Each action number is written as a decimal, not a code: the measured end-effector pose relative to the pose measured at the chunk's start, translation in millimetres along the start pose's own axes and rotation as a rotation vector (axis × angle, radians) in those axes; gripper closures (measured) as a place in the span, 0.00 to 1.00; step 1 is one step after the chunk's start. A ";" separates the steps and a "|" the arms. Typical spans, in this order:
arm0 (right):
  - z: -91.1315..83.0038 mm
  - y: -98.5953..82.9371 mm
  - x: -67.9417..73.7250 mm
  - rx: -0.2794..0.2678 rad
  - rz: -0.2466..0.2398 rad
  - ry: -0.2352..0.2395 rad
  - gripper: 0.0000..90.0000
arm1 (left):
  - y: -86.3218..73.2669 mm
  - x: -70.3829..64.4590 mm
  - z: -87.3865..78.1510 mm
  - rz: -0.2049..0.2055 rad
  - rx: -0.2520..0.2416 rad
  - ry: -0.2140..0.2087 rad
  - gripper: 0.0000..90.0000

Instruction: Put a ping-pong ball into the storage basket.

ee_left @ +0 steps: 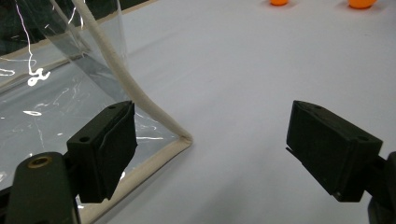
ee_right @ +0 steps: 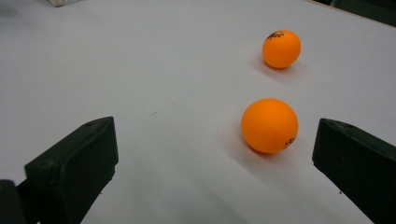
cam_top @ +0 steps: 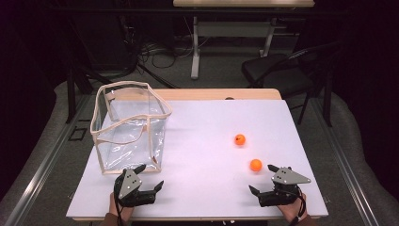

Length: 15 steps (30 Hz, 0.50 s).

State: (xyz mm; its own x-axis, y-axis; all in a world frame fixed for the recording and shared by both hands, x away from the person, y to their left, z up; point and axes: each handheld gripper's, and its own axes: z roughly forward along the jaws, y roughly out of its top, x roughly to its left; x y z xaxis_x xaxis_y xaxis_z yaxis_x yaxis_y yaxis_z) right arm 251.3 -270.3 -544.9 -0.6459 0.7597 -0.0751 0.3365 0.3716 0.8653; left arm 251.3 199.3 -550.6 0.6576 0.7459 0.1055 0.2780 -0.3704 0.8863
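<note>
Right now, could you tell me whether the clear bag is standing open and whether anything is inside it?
Open and empty: the clear bag stands upright with its cream rim spread wide, and both orange balls lie outside on the table.

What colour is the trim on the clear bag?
Cream, edging the clear bag; the left gripper view shows it best.

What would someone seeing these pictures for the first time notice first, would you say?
Most likely the two orange balls on the white table: the nearer ball lies just ahead of the open right tongs, and the farther ball sits a little beyond it. Next comes the clear bag with cream piping, standing open-topped at the table's left, its near corner just ahead of the open left tongs.
</note>
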 end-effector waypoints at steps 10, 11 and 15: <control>10.2 4.8 -2.4 0.012 0.008 -0.043 0.00 | -0.2 -0.6 0.8 0.006 0.008 -0.007 0.18; 10.2 4.8 -2.4 0.012 0.008 -0.043 0.00 | -0.2 -0.6 0.8 0.006 0.008 -0.007 0.18; 14.4 6.3 -5.9 0.012 0.024 -0.060 0.00 | -0.2 -0.8 1.1 0.008 0.008 -0.009 0.18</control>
State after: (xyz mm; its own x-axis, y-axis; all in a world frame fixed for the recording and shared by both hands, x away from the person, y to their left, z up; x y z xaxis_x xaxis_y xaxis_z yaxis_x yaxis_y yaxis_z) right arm 267.1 -264.8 -546.2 -0.5952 0.7991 -0.0841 0.3602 0.3589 0.8611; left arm 251.4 198.2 -551.4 0.6657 0.7383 0.1083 0.2784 -0.3805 0.8819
